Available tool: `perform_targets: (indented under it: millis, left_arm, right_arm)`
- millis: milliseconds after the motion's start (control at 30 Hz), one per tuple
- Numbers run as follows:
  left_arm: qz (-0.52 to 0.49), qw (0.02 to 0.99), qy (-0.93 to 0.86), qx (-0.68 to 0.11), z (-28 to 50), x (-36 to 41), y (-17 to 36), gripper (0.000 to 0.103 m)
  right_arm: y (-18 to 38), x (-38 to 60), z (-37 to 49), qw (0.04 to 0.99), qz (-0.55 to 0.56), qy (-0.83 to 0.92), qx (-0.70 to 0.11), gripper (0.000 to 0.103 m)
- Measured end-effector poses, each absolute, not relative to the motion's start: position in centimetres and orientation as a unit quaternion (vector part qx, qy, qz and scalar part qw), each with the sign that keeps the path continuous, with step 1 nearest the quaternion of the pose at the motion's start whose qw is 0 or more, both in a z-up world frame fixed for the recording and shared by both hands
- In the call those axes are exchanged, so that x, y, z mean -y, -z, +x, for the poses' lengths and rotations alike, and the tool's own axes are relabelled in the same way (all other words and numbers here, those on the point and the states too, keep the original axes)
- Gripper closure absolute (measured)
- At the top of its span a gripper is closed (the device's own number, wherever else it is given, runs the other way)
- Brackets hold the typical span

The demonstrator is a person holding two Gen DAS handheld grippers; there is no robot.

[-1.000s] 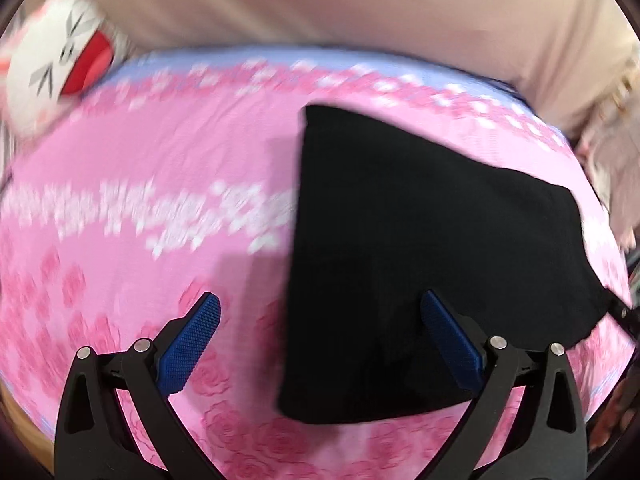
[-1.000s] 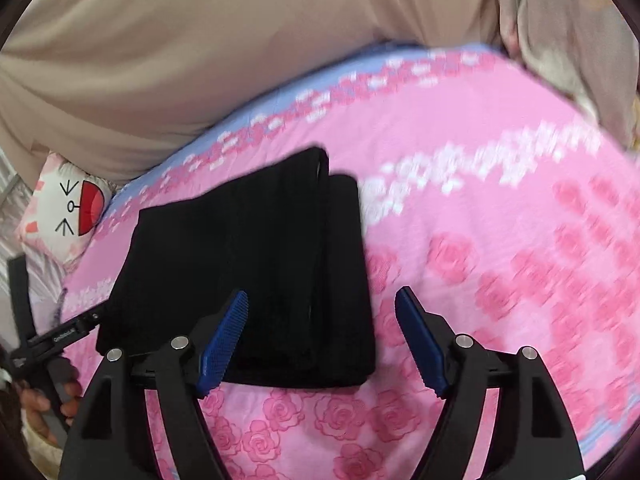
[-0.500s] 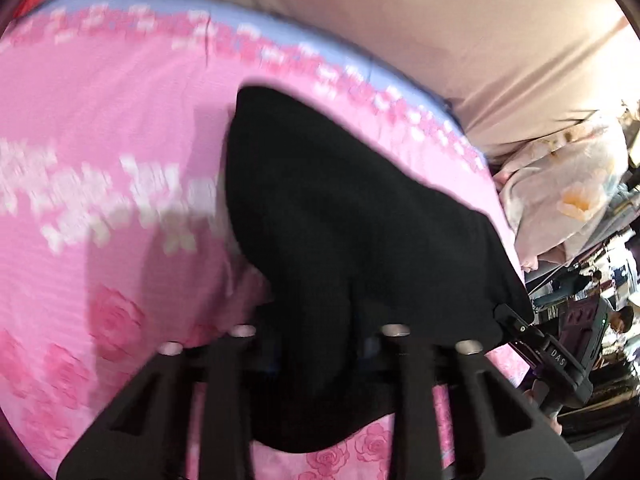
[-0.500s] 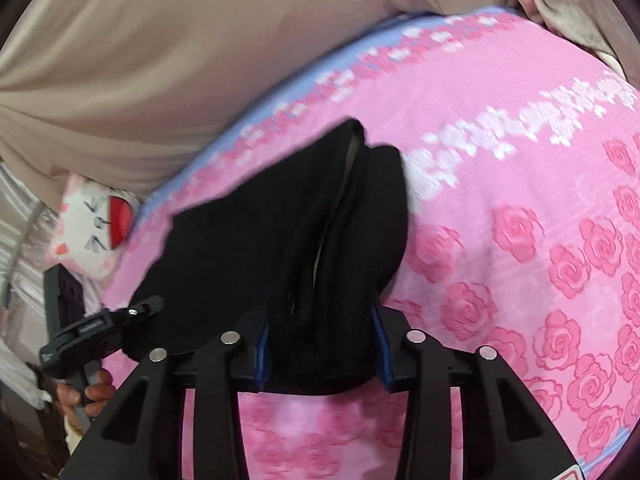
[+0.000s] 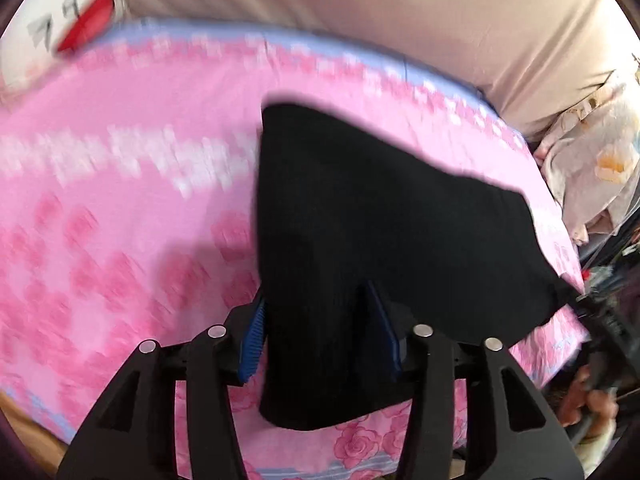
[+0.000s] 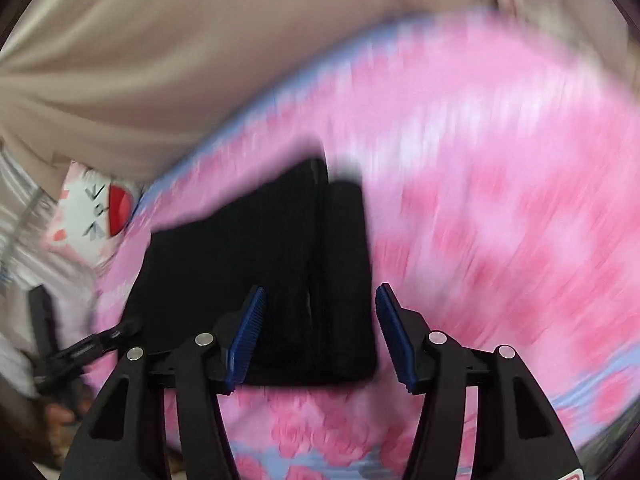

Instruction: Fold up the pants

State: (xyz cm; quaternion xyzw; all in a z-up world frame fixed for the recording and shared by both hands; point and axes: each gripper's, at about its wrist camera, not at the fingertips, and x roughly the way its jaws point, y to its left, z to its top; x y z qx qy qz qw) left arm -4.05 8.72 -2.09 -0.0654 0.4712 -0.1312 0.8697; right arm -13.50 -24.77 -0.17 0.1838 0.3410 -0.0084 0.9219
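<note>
1. The folded black knit pants [image 5: 384, 216] lie on the bed's pink rose-print sheet [image 5: 120, 208], near its front edge, with a beige fabric backdrop [image 5: 360, 12] behind and a white cartoon-face cushion [image 6: 94, 216] at the far left corner.
2. The left gripper [image 5: 316, 330] has just been opening. Its blue ribbed fingers [image 5: 253, 338] straddle the near left corner of the pants, and the cloth between them looks slack rather than pinched; whether the far pad touches it I cannot tell.
3. The right gripper [image 6: 320, 332] has also just been opening. Its fingers [image 6: 245, 336] stand apart with the near right end of the pants between them and a visible gap at the right-hand pad, so nothing is gripped.
4. Judged from the layered edges in the right wrist view, the fold is largely made and this is the release.
5. To finish well: part the fingers fully before drawing away, so the ribbed pads do not drag the top layer.
6. Withdraw straight back and up, both sides together, so the stack stays square.
7. The offset strip [image 6: 346, 272] along the right edge looks uneven; a light tidying nudge may be worthwhile.
</note>
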Motion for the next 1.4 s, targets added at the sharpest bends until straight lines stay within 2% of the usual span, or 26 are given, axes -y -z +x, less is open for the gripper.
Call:
perform_targets:
  millis: [33, 67, 100, 133, 200, 267, 333, 367, 433, 500, 533, 600, 667, 700, 767, 867, 967, 1033, 1167, 1267, 1400]
  left_arm:
    - [-0.054, 0.885, 0.123, -0.446, -4.3, -8.4, 0.7, 0.057]
    - [-0.044, 0.894, 0.119, -0.43, -4.3, -8.1, 0.0, 0.053]
    - [-0.025, 0.906, 0.111, -0.407, -4.3, -7.3, -1.0, 0.048]
    - [-0.013, 0.912, 0.106, -0.396, -4.2, -6.7, -1.4, 0.037]
    - [0.0, 0.917, 0.103, -0.384, -3.4, -5.6, -1.8, 0.029]
    - [0.019, 0.92, 0.097, -0.38, -2.4, -4.0, -1.2, 0.018]
    - [0.054, 0.918, 0.078, -0.385, -1.4, -2.3, 0.3, 0.017]
    - [0.065, 0.915, 0.073, -0.391, -1.4, -2.1, 1.1, 0.017]
    - [0.071, 0.907, 0.066, -0.409, -0.8, -2.0, 2.5, 0.017]
    - [0.061, 0.904, 0.066, -0.418, -0.8, -2.4, 3.1, 0.017]
    - [0.058, 0.904, 0.065, -0.419, -0.8, -2.6, 3.3, 0.016]
    - [0.059, 0.904, 0.063, -0.42, -0.7, -2.6, 3.5, 0.014]
    - [0.063, 0.903, 0.066, -0.42, -0.7, -2.5, 3.5, 0.014]
    - [0.065, 0.903, 0.066, -0.42, -0.7, -2.3, 3.5, 0.014]
    - [0.071, 0.902, 0.068, -0.42, -0.8, -2.0, 3.7, 0.014]
    - [0.081, 0.902, 0.062, -0.42, -0.8, -1.7, 3.8, 0.013]
    - [0.081, 0.902, 0.059, -0.42, -0.9, -1.7, 3.9, 0.012]
    - [0.082, 0.901, 0.058, -0.421, -0.9, -1.6, 4.0, 0.012]
    - [0.086, 0.9, 0.056, -0.423, -1.2, -1.4, 4.2, 0.011]
    - [0.09, 0.901, 0.054, -0.422, -1.7, -1.3, 3.9, 0.011]
    - [0.09, 0.898, 0.058, -0.426, -2.6, -1.1, 3.8, 0.01]
  right_arm:
    - [-1.1, 23.8, -13.3, 0.93, 0.162, 0.002, -0.329, 0.048]
    - [-2.4, 22.6, -12.5, 0.936, 0.143, -0.02, -0.32, 0.053]
    - [-2.9, 21.6, -11.7, 0.937, 0.136, -0.04, -0.319, 0.068]
    - [-3.0, 20.2, -10.1, 0.933, 0.13, -0.071, -0.328, 0.075]
    - [-1.8, 17.3, -6.5, 0.922, 0.109, -0.114, -0.354, 0.097]
    - [0.3, 15.7, -3.3, 0.916, 0.077, -0.107, -0.38, 0.098]
    - [3.6, 16.4, 0.1, 0.91, 0.037, -0.04, -0.411, 0.098]
    - [5.2, 17.9, 0.8, 0.904, 0.045, -0.016, -0.424, 0.103]
    - [6.3, 21.4, 0.9, 0.895, 0.131, -0.005, -0.426, 0.103]
    - [4.9, 22.7, -0.4, 0.897, 0.157, 0.004, -0.413, 0.102]
    - [4.0, 22.6, -1.1, 0.901, 0.161, -0.01, -0.404, 0.097]
    - [3.2, 21.7, -2.7, 0.907, 0.156, -0.043, -0.39, 0.096]
    - [4.5, 21.1, -3.5, 0.906, 0.109, -0.023, -0.409, 0.097]
    - [5.8, 22.0, -3.8, 0.898, 0.098, -0.001, -0.428, 0.103]
    - [6.2, 23.9, -5.5, 0.892, 0.155, -0.01, -0.424, 0.103]
    - [3.4, 23.0, -8.1, 0.906, 0.151, -0.037, -0.393, 0.095]
    - [3.6, 22.2, -9.5, 0.902, 0.114, -0.049, -0.413, 0.095]
    - [5.9, 22.4, -9.8, 0.893, 0.092, -0.037, -0.439, 0.099]
    - [5.5, 25.0, -11.3, 0.891, 0.17, -0.039, -0.42, 0.1]
    - [3.3, 24.1, -12.3, 0.901, 0.155, -0.059, -0.401, 0.092]
    - [5.9, 23.5, -11.6, 0.887, 0.131, -0.052, -0.439, 0.094]
